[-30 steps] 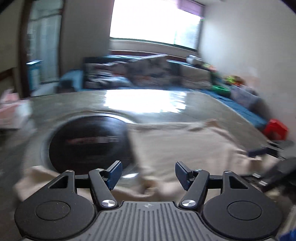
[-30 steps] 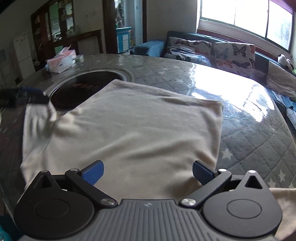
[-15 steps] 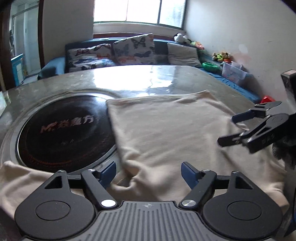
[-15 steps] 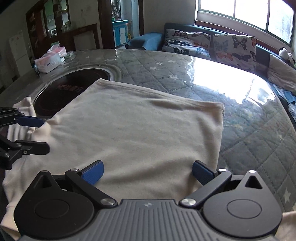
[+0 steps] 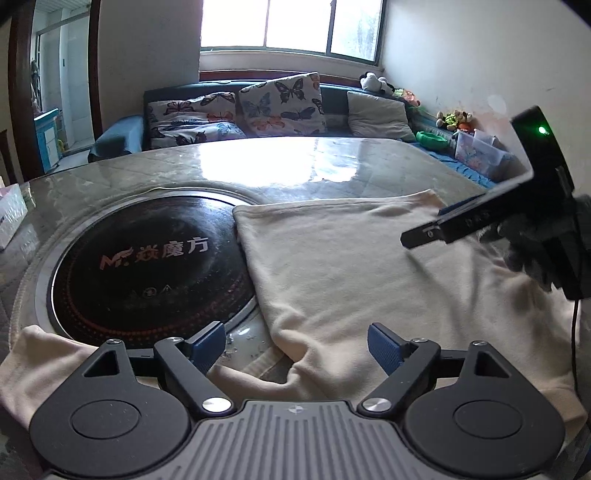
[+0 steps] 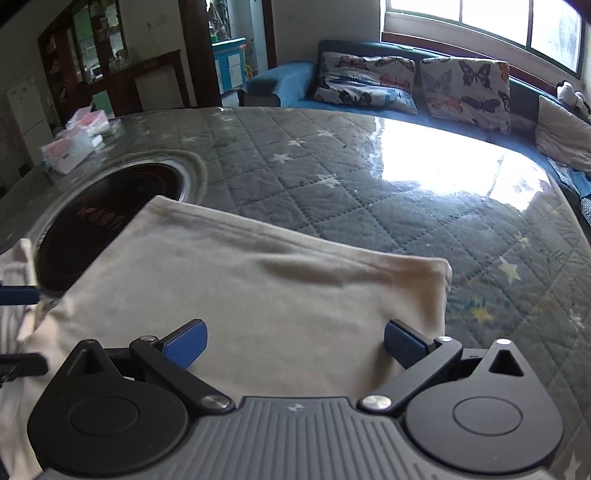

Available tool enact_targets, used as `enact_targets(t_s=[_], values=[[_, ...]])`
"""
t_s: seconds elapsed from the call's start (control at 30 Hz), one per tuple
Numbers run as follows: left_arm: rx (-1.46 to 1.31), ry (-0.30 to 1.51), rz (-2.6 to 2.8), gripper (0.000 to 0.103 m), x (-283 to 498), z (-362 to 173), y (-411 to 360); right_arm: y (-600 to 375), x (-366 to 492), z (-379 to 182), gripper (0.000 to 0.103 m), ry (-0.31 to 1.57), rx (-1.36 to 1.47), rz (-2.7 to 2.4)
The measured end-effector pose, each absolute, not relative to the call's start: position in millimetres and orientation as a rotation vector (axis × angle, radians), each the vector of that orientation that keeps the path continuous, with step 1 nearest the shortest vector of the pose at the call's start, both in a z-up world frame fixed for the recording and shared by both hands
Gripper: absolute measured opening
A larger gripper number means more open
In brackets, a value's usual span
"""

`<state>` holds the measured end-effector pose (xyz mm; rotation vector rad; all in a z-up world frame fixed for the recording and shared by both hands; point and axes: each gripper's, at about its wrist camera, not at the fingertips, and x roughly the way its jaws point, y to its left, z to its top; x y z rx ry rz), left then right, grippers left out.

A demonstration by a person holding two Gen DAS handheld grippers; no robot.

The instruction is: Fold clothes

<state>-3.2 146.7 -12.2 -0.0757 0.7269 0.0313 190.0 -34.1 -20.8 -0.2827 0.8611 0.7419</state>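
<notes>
A living room with a sofa (image 5: 258, 110) under a window (image 5: 291, 24); in front stands a round bench (image 6: 369, 177) with a quilted cover. A cream shirt (image 5: 369, 280) lies flat on the bench, one edge overlapping the black cooktop (image 5: 147, 266) set into it. The left gripper (image 5: 295, 345) is wide open above the shirt's near edge, gripping nothing. The right gripper (image 6: 293, 343) is wide open over the shirt, empty. A tissue box (image 6: 70, 151) sits beyond the cooktop.
</notes>
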Motion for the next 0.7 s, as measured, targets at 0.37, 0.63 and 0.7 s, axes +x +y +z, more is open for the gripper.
enact_targets(t_s=[0.37, 0.63, 0.7], values=[[-0.025, 0.739, 0.089, 0.087, 0, -18, 154, -18, 217, -26, 0.103, 0.855, -0.297, 0.693], [-0.009, 0.728, 0.117, 0.09, 0, -19, 162, -5, 236, -28, 0.103, 0.851, -0.29, 0.664], [-0.005, 0.725, 0.124, 0.09, 0, -20, 164, -1, 240, -29, 0.103, 0.849, -0.29, 0.66]])
